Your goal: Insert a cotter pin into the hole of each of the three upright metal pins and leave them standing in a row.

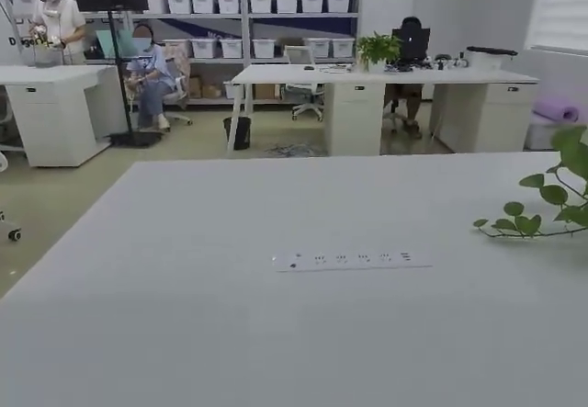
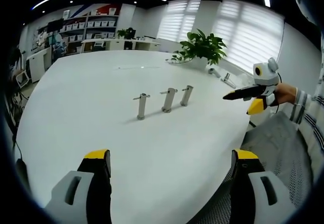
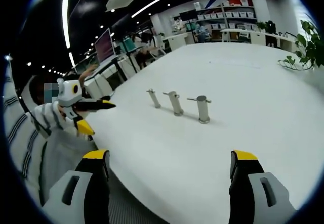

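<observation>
Three metal pins (image 2: 168, 99) stood upright in a row on the white bench (image 2: 91, 82), a little in from the edge nearest the person and well short of the potted plant (image 2: 202, 46) by the far edge. A thin cotter pin (image 2: 142, 97) appeared to cross the top of each one, though they were too small to tell whether every one sat fully through its hole. The left gripper (image 2: 170, 154) and the right gripper (image 3: 170, 155) were both held off that near edge, jaws spread wide and carrying nothing. Judged from this, the task looked close to done. The danger lay in the pins themselves: nothing visible held them down and they stood near one another, so a jaw swept low across the edge could tip one into its neighbours. A loosely seated cotter pin might also slide out if its pin were jolted.
</observation>
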